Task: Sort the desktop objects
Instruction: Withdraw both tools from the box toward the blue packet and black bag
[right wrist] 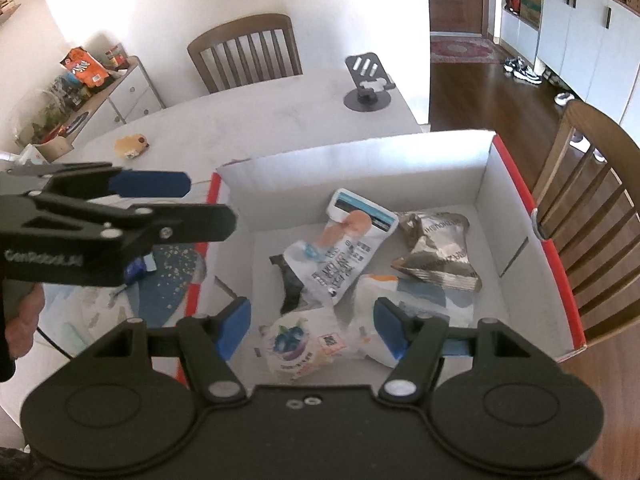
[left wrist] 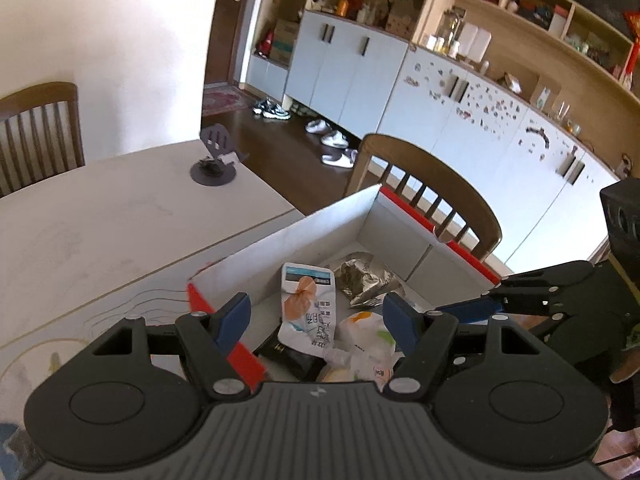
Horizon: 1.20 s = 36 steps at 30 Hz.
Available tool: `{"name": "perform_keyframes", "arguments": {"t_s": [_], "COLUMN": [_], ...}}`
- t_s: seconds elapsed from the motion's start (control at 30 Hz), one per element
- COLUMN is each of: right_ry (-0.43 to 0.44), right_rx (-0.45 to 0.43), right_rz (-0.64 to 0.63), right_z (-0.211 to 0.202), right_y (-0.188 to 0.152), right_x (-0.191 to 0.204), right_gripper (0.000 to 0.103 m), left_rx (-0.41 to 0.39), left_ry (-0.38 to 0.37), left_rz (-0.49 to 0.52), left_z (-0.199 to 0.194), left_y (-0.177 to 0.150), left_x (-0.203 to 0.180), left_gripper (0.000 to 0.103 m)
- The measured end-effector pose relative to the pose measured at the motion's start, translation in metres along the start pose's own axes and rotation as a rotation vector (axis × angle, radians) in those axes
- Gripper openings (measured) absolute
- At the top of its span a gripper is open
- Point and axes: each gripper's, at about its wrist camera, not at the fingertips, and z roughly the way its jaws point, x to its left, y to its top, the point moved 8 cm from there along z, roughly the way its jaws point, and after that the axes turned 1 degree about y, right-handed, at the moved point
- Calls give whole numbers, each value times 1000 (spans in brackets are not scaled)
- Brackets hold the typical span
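An open white box with a red rim [right wrist: 360, 168] stands on the table and holds several snack packets. Among them are a white pouch with orange print [right wrist: 348, 252], a crumpled silver foil bag [right wrist: 436, 248], a blueberry packet [right wrist: 296, 344] and a black packet [right wrist: 290, 280]. My right gripper [right wrist: 312, 326] hangs open above the box's near end, empty. My left gripper [left wrist: 316, 316] is open too, over the box's left rim [left wrist: 240, 354], holding nothing. It shows from the side as the left gripper [right wrist: 208, 200] in the right wrist view. The pouch [left wrist: 306, 304] and the foil bag [left wrist: 362, 276] lie ahead of it.
A small brown plush toy [right wrist: 132, 145] lies on the table to the left. A dark phone stand [right wrist: 368, 88] sits near the far corner. Wooden chairs [right wrist: 246, 52] stand behind and right of the table. Blue patterned papers [right wrist: 168, 276] lie left of the box.
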Motion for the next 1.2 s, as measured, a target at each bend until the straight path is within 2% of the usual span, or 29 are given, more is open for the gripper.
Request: {"name": "perform_keyframes", "arguments": {"t_s": [0.33, 0.53, 0.87, 1.2], "right_ry": [15, 11, -4, -8], "right_rx": [-21, -24, -28, -9], "right_rz": [-31, -46, -41, -37], "right_z": [-2, 5, 18, 43], "right_y": [5, 8, 11, 9], "right_x": [41, 71, 121, 173], "right_gripper": [68, 68, 68, 69], "left_rx": [-57, -73, -69, -43], "left_ry": [37, 32, 31, 48], "left_rz": [-32, -50, -61, -74], "left_z": [-48, -68, -94, -114], "left_y": [-13, -23, -42, -75], "left_x": [36, 61, 109, 154], "left_gripper": [72, 72, 72, 72]}}
